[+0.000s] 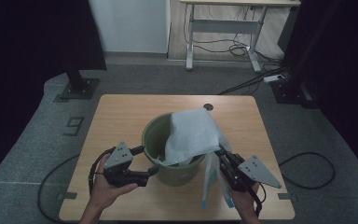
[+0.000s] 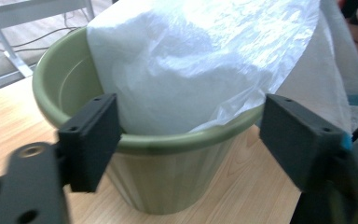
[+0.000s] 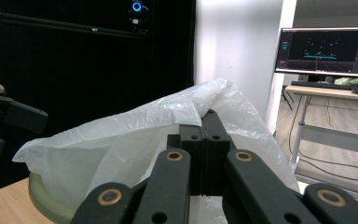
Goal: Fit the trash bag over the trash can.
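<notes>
From the high view, a green bucket stands near the middle of the wooden table, a little toward the near edge; a white plastic bag is draped over its right and far rim, part of it sunk inside, part hanging down the outside on the right toward the table's near edge; the left gripper sits at the bucket's left side, jaws spread about the rim; the right gripper is at the bucket's right, pinching the bag's edge.

In the left gripper view, the two black jaws stand wide apart on either side of the bucket's near rim, with nothing pressed between them; the bag bulges up just behind the rim, loose and untouched by these jaws.

In the right gripper view, the jaws are fully closed, the thin film of the bag caught between them and stretching off to the left over the bucket's rim; a monitor glows on a desk far right.

Risks, as I judge them: the film is slippery and held on one side alone, so a pull could slide it out of the pinch or tear it; the light bucket could tip or skid if the bag is tugged sideways; the open left jaws might close on rim without bag, leaving that side unlined.
</notes>
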### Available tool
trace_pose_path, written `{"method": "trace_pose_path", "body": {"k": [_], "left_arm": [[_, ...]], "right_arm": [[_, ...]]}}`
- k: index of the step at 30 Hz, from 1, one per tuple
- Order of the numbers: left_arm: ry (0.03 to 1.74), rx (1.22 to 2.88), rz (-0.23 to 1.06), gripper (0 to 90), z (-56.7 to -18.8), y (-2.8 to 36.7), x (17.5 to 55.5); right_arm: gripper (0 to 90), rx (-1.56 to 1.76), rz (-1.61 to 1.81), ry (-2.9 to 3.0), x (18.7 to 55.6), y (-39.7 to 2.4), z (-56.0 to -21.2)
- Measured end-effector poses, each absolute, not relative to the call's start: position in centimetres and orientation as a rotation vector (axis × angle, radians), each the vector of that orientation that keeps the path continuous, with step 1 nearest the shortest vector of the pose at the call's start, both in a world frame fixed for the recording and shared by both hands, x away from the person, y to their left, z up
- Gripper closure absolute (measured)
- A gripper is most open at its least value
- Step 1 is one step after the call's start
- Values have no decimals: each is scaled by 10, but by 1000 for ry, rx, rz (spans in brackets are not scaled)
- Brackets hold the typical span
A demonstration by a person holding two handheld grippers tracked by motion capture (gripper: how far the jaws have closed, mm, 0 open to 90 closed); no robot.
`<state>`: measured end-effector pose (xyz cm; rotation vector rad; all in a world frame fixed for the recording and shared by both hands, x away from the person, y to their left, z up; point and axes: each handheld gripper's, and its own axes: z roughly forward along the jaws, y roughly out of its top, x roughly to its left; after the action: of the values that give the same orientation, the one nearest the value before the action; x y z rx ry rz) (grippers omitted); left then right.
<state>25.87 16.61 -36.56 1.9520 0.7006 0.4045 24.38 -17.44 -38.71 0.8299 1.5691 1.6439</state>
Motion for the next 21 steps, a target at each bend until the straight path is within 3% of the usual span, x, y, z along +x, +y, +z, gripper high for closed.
{"method": "trace_pose_path", "body": {"k": [14,21], "left_arm": [[632,1951,382,180,-359,146,262],[660,1973,385,307,-363,138,270]], "right_arm": [[886,821,1631,1587,251,-158,-379],[886,817,1637,1601,253,-153,-381]]}}
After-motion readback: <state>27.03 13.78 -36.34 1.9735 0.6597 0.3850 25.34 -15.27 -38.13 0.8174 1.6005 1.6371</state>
